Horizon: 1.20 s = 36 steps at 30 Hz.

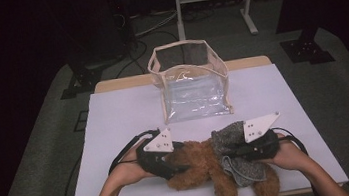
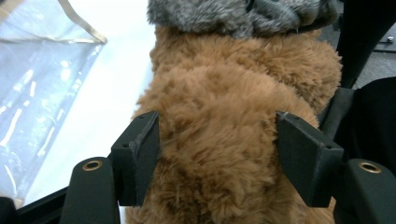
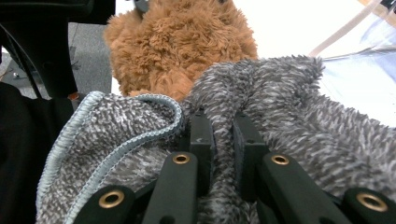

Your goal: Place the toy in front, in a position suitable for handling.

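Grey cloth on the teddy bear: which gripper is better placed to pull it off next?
Probably right: the right gripper has its jaws pinched on the grey cloth, while the left gripper straddles the teddy bear and can steady it.

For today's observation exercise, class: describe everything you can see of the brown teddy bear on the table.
The teddy bear is a soft toy of shaggy, golden-brown plush. It lies on the white table near the front edge, legs toward the person, in front of a clear bag. A fluffy grey cloth with pale blue edging lies over its right side. The left gripper straddles its body, pads at the fur; the right gripper pinches the cloth.
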Tool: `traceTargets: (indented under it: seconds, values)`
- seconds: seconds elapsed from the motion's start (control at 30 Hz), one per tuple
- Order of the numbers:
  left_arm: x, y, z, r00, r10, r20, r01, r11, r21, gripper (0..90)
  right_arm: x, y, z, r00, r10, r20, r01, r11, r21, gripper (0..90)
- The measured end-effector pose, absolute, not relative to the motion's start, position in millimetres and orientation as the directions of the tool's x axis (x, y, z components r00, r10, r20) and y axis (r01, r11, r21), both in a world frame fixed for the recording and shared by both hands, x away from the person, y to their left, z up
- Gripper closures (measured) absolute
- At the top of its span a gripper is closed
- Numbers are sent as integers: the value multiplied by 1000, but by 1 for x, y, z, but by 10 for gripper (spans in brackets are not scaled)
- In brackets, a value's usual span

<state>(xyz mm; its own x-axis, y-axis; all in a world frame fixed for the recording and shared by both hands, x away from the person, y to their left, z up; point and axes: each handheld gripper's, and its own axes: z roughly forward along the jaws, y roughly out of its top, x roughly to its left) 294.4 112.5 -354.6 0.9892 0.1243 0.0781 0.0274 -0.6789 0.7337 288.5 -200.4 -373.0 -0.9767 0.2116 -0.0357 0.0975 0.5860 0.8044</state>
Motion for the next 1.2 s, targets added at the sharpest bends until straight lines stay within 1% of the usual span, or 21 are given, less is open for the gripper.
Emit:
traceTargets:
  seconds: [0.2, 0.37, 0.47, 0.53, 0.63, 0.7, 0.83, 0.97, 1.13, 1.2]
  values:
    - [289, 104, -370, 994, 89, 64, 17, -704, 710, 343, 281, -196, -371, -980, 194, -43, 86, 609, 788, 802]
    - [289, 104, -372, 992, 99, 75, 19, -720, 693, 354, 284, -179, -358, -981, 162, -105, 26, 647, 762, 800]
    - [290, 106, -372, 991, 104, 80, 20, -723, 690, 364, 288, -177, -353, -982, 155, -110, 16, 641, 767, 799]
    - [290, 108, -373, 991, 108, 76, 25, -717, 697, 370, 291, -183, -353, -981, 166, -102, 27, 633, 774, 799]
    - [291, 109, -374, 992, 108, 68, 28, -706, 707, 371, 291, -202, -357, -975, 210, -71, 73, 608, 791, 799]
    - [290, 109, -375, 992, 107, 66, 28, -701, 713, 372, 289, -212, -360, -974, 220, -55, 90, 596, 798, 799]
    - [289, 108, -373, 991, 105, 80, 19, -709, 704, 371, 284, -222, -361, -970, 237, -51, 102, 589, 802, 797]
    - [289, 106, -372, 991, 97, 88, 8, -713, 701, 367, 286, -209, -355, -971, 225, -76, 76, 596, 799, 796]
    - [289, 107, -372, 992, 92, 84, 6, -708, 706, 367, 291, -184, -356, -981, 175, -86, 35, 590, 807, 795]
    - [289, 109, -373, 993, 88, 80, 5, -700, 714, 368, 292, -187, -358, -982, 178, -70, 47, 581, 812, 795]
